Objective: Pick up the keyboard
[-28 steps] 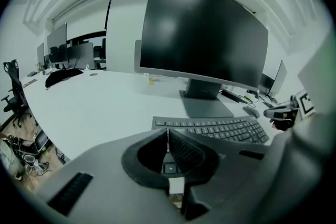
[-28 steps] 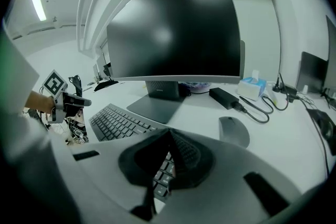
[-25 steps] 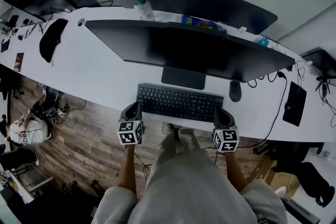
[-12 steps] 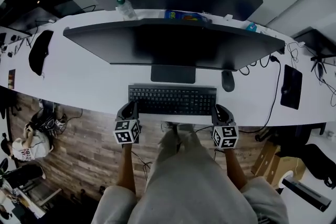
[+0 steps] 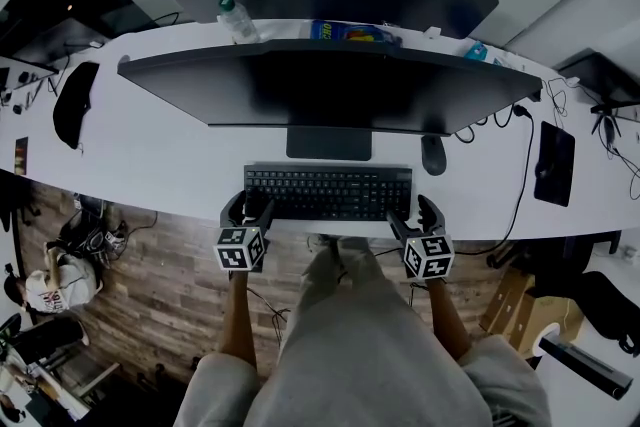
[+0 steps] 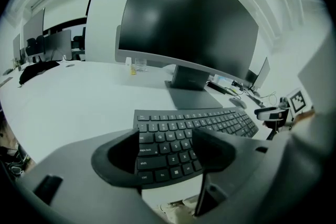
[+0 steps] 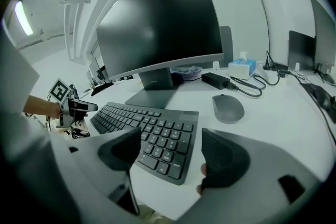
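A black keyboard [image 5: 328,192] lies flat on the white desk [image 5: 170,155] in front of the monitor stand. My left gripper [image 5: 248,209] is at its front left corner and my right gripper [image 5: 412,213] at its front right corner. Both have just been opening and now stand open. In the left gripper view the keyboard [image 6: 195,124] has its left end showing between the spread jaws of the gripper [image 6: 165,149], untouched. In the right gripper view the right end of the keyboard [image 7: 144,123] shows between that gripper's [image 7: 170,152] jaws, also without contact.
A wide dark monitor [image 5: 330,90] on its stand rises just behind the keyboard. A grey mouse [image 5: 431,155] sits to the keyboard's right, with cables and a black pad [image 5: 555,165] further right. A bottle [image 5: 238,20] stands behind the monitor. The desk's front edge runs under both grippers.
Both grippers' jaws were shut in the earlier frames and now stand spread apart at the keyboard's two front corners. Both grippers have sunk slightly toward the desk.
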